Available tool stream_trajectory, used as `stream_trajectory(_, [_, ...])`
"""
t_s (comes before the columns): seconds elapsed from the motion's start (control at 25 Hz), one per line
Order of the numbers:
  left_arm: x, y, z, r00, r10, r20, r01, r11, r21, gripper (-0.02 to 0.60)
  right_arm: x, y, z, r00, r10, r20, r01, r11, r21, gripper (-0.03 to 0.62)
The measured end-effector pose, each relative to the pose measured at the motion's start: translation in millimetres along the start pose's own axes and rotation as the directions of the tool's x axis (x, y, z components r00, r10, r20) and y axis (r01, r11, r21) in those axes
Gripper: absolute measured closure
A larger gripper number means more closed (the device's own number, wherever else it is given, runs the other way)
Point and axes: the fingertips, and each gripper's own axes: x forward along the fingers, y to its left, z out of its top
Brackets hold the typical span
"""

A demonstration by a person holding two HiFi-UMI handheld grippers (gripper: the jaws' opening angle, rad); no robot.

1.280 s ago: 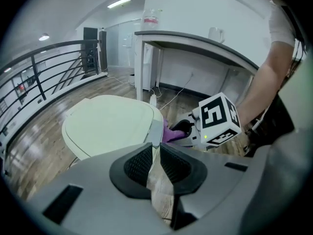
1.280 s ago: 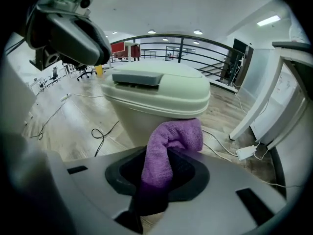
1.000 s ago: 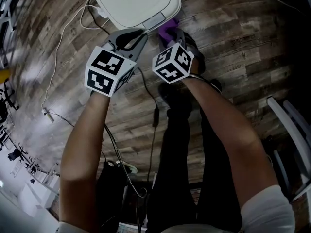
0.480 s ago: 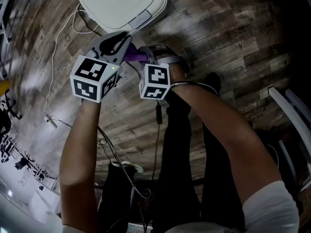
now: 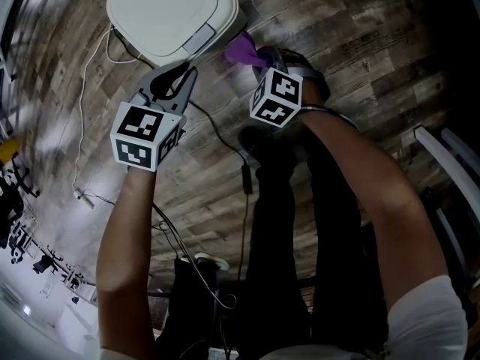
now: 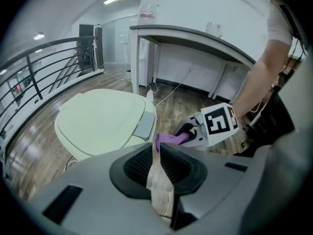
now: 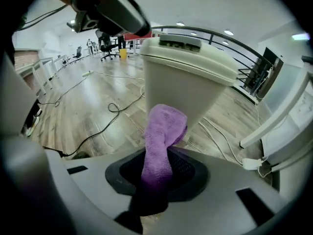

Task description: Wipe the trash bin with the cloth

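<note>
Far left on the wooden floor (image 5: 360, 36): white cable (image 5: 81, 88) trailing past a white trash bin (image 5: 169, 13), lid down. Just on the near side of the bin: left tongs (image 6: 155, 148), pressed together at the tips, nothing between, pointing down toward the bin. Right of that: purple cloth (image 7: 164, 126), close against the bin's right wall, contact not clear. Pinching the cloth's lower end: right tongs (image 5: 262, 57), angled steeply down.

wooden floor (image 5: 390, 43) with a white cable (image 5: 80, 118) and a black cable (image 5: 245, 180) lying on it; black railing (image 6: 30, 77); white table (image 6: 195, 33)
</note>
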Motion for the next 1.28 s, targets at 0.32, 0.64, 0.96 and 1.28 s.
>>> stream_trajectory(0.32, [5.9, -6.2, 11.6, 1.000, 0.026, 0.007, -0.026, 0.995, 0.093, 0.549, 4.2, -71.8, -16.4, 0.992, -0.129, -0.018, 0.130, 0.981, 0.144, 0.488])
stream_trajectory(0.64, [19.1, -21.8, 20.3, 0.997, 0.072, 0.038, -0.072, 0.997, 0.018, 0.549, 10.3, -102.8, 8.9, 0.977, -0.213, 0.034, 0.197, 0.946, 0.256, 0.488])
stream_trajectory(0.96, [38.9, -30.4, -16.5, 0.977, 0.162, 0.141, -0.081, 0.887, -0.454, 0.549, 24.2, -61.2, 26.4, 0.982, -0.164, 0.090, 0.144, 0.970, 0.195, 0.488])
stream_trajectory(1.28, [43.3, -20.8, -62.3, 0.969, 0.206, 0.136, -0.100, 0.833, -0.545, 0.549, 36.8, -28.3, 34.5, 0.984, -0.141, 0.106, 0.125, 0.981, 0.148, 0.488])
